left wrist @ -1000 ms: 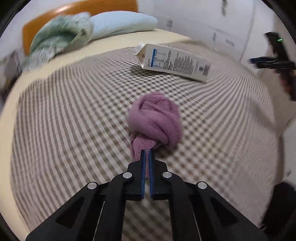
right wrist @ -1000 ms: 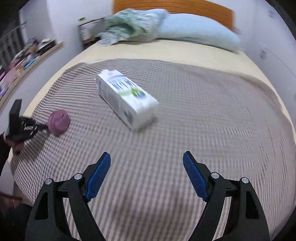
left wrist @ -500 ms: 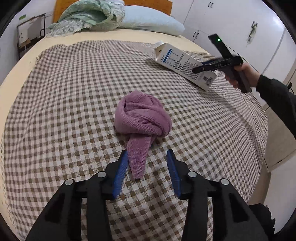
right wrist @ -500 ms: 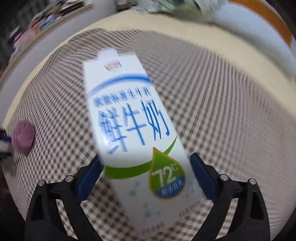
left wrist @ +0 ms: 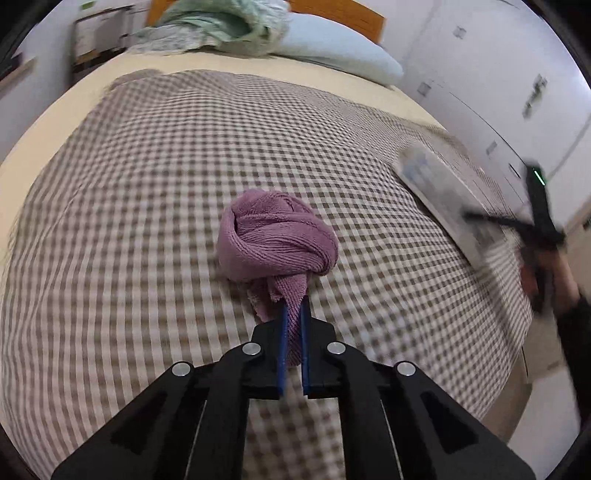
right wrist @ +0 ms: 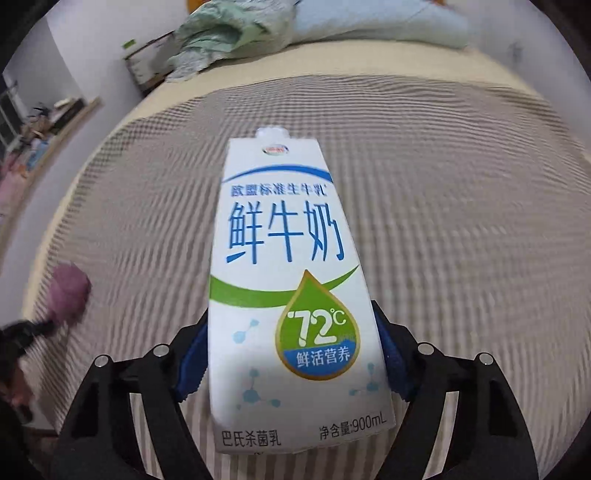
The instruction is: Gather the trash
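Note:
A knotted purple towel (left wrist: 275, 242) lies on the checked bedspread (left wrist: 147, 184). My left gripper (left wrist: 293, 314) is shut on the towel's loose tail. A white milk carton (right wrist: 291, 277) with blue and green print sits between the blue pads of my right gripper (right wrist: 291, 354), which is shut on its lower half and holds it above the bed. In the left wrist view the carton (left wrist: 439, 192) and the right gripper (left wrist: 532, 225) show blurred at the right. The towel also shows blurred at the left of the right wrist view (right wrist: 68, 291).
A blue pillow (left wrist: 340, 55) and a crumpled green blanket (left wrist: 221, 26) lie at the head of the bed by the wooden headboard (left wrist: 336, 13). White cupboards (left wrist: 517, 74) stand to the right. A shelf with clutter (right wrist: 37, 136) runs along the left wall.
My left gripper opened and then shut again on the towel's tail. My right gripper reached the carton, closed on it and lifted it off the bed.

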A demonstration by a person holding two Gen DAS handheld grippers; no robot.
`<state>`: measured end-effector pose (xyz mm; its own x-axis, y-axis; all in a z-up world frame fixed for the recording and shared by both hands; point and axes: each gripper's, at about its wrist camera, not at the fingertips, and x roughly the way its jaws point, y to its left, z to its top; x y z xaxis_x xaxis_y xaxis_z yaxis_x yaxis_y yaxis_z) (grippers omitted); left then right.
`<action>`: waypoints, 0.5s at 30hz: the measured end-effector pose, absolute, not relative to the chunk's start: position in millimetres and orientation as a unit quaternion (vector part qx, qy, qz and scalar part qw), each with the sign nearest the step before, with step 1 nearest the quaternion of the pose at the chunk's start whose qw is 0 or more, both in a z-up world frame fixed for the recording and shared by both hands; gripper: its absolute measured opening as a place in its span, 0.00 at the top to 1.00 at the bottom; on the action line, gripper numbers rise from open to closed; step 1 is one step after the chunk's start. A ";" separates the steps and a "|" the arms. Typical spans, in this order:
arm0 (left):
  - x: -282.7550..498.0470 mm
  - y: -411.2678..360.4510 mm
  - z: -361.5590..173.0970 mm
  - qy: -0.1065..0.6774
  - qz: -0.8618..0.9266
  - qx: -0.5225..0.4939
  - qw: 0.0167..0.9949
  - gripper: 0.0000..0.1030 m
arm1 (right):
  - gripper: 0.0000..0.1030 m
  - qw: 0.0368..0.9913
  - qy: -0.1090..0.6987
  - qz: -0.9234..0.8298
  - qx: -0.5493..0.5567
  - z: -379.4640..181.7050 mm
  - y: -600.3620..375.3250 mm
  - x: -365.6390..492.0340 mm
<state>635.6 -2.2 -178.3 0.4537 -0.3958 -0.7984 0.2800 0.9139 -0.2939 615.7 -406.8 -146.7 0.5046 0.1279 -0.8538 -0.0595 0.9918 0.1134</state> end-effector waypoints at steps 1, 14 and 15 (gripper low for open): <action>625.3 -2.0 -177.2 0.485 -0.188 -0.066 0.852 0.98 | 0.28 0.872 0.487 0.037 0.020 -144.4 -403.6 595.7; 526.4 -1.1 -174.7 0.456 -0.136 -0.097 0.874 0.61 | 0.21 0.900 0.433 0.036 -0.001 -155.4 -362.0 427.6; 522.5 1.7 -172.6 0.450 -0.138 -0.099 0.877 0.55 | 0.21 0.901 0.431 0.038 0.006 -156.7 -367.0 421.1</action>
